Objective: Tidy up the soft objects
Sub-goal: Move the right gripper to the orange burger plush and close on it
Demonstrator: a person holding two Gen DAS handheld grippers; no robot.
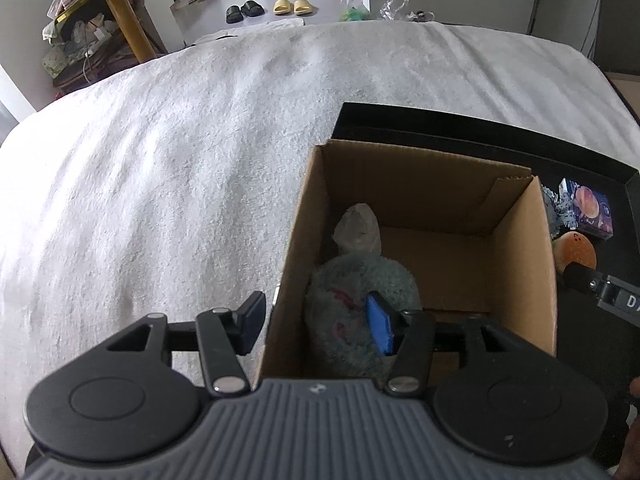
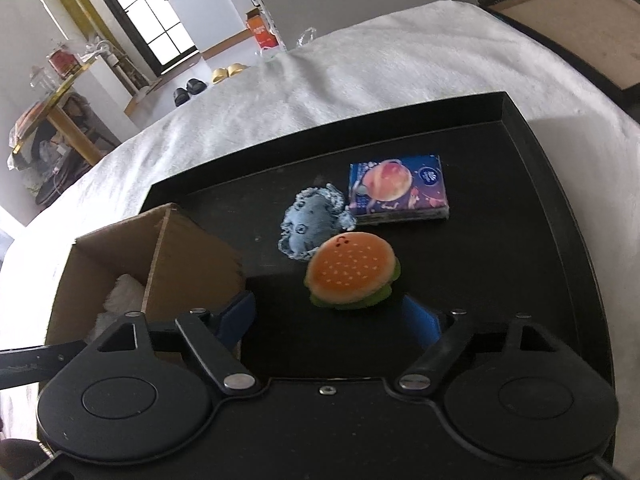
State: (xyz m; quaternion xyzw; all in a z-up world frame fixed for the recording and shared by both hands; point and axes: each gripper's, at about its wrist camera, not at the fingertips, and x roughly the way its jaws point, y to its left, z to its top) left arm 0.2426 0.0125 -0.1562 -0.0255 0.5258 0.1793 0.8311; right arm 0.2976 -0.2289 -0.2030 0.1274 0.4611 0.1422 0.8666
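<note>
**Plush burger waiting between open jaws**

Orange plush burger (image 2: 352, 270) is sitting on the black tray (image 2: 560, 208), just ahead of the right tool (image 2: 332, 318), whose jaws are standing wide and released, apparently lining up to straddle it. Beside it are lying a blue fuzzy toy (image 2: 314, 222) and a tissue pack (image 2: 398, 188), likely next in line. Over the cardboard box (image 1: 520, 240), the left tool (image 1: 318, 320) is hanging released above a teal plush (image 1: 360, 280) already dropped inside. Tray and box are resting on a white-covered bed (image 1: 160, 160).
</note>
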